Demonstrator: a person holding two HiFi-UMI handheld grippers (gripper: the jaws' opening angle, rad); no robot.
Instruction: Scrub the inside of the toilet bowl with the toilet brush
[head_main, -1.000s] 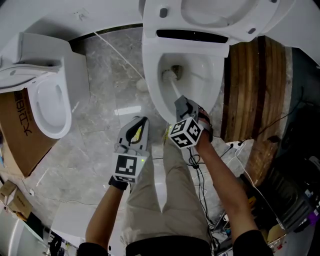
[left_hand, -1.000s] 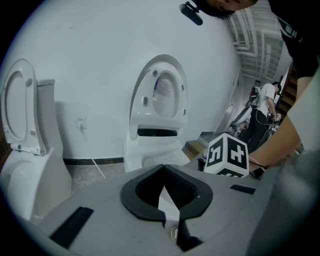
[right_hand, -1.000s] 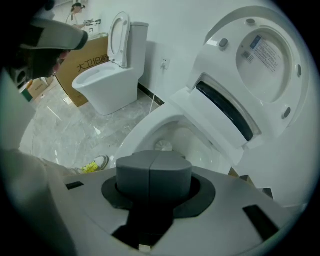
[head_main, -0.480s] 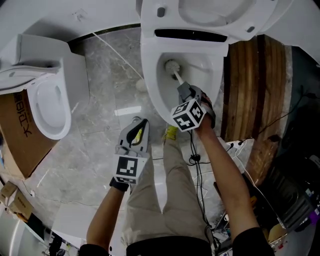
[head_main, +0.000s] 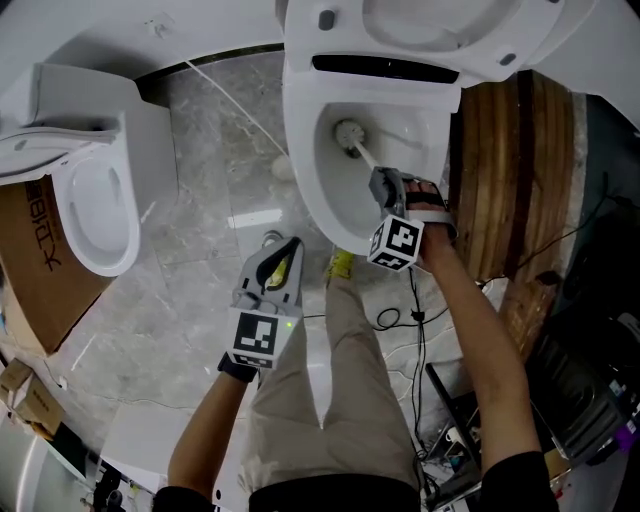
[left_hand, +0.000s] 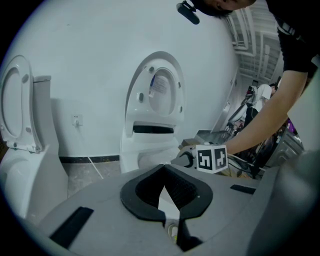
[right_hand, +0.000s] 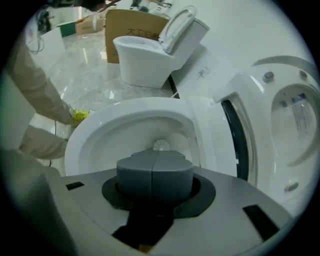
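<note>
Your right gripper (head_main: 384, 188) hangs over the front rim of the toilet bowl (head_main: 302, 180), its claw pressed tight together on the handle of the toilet brush (head_main: 347, 132). In the right gripper view the two grey fingers (right_hand: 137, 175) meet along a thin seam with no gap showing. Beyond them the round white brush head sits deep in the bowl, near the back wall, just under the raised seat (head_main: 440, 30). From your head the handle slants from the brush head down to the claw. Your left gripper (head_main: 277, 258) hovers over the grey marble floor (head_main: 210, 260), well apart from the bowl. Its black pads (left_hand: 181, 189) meet at the tips, with a narrow wedge of light behind them, and they hold nothing.
</note>
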